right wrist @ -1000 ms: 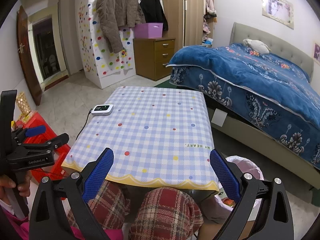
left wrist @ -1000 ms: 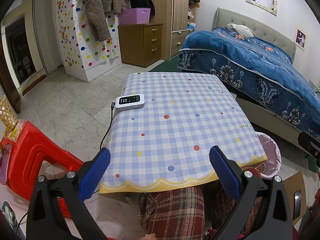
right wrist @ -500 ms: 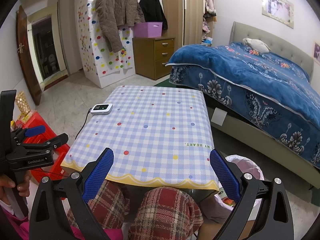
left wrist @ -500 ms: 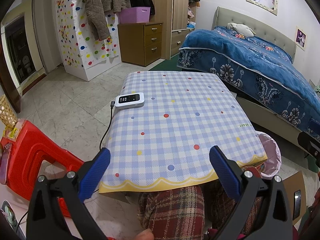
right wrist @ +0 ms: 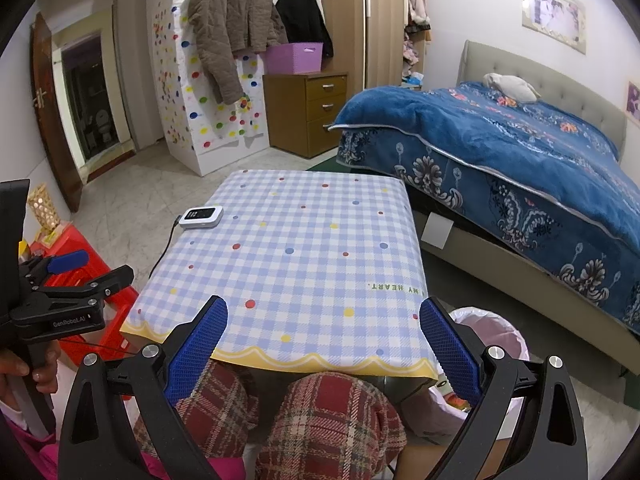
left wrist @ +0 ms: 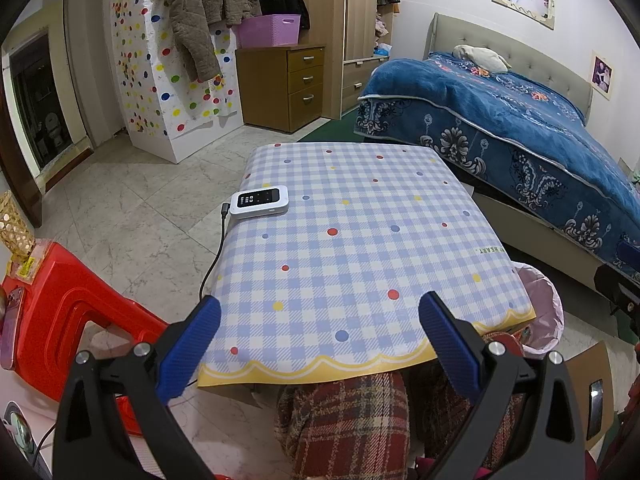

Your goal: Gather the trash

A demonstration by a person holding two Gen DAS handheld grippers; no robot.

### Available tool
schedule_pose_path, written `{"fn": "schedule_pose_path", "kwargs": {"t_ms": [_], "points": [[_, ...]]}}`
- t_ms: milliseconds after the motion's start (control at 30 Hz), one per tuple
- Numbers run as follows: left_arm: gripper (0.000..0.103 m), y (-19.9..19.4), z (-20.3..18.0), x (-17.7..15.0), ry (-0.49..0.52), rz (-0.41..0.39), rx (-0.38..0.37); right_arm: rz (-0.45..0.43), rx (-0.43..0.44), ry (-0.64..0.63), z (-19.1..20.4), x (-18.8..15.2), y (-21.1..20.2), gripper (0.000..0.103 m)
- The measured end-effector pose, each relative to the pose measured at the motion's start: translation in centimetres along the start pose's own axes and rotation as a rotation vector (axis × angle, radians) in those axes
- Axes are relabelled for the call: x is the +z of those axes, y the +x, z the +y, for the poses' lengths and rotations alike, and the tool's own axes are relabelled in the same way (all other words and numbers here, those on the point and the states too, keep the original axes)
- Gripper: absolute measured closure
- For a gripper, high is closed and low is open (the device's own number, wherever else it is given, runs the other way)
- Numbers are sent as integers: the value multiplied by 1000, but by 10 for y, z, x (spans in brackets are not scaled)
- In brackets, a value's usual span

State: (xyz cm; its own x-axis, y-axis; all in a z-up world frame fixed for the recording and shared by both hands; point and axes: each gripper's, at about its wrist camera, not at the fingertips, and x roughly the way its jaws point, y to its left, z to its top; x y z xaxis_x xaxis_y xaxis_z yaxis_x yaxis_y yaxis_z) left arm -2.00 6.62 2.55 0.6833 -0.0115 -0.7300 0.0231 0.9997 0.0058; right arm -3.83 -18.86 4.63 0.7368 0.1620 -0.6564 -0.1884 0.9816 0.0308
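Room: bedroom, with a blue-quilted bed (right wrist: 520, 152) beside the table (left wrist: 360, 248).
Table: checked, dotted cloth; a small white device (left wrist: 261, 201) with a cable lies near its left edge.
Bin: pink-lined trash bin (right wrist: 486, 328) on the floor at the table's near right corner.
Left hand-held gripper (left wrist: 320, 334): jaws wide apart, holding nothing, above the table's near edge.
Right hand-held gripper (right wrist: 323, 336): wide apart, holding nothing.
Person: plaid-trousered knees (right wrist: 332, 416) under the table.

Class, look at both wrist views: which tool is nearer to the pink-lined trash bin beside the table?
Right. The right tool hangs open with the pink-lined trash bin just behind its right finger; the left tool, also open, sits further toward the red stool, with the bin off to its right.
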Motion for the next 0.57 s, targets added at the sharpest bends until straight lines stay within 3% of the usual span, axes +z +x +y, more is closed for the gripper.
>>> {"fn": "schedule_pose_path", "kwargs": {"t_ms": [333,567], "points": [[7,-5,-8,-2,50,-31,-15,2,-6,27,-5,-8,6,8],[7,11,-26,-1,81,-7,-40,-17,-89,63,-47,-30,21,8]]}}
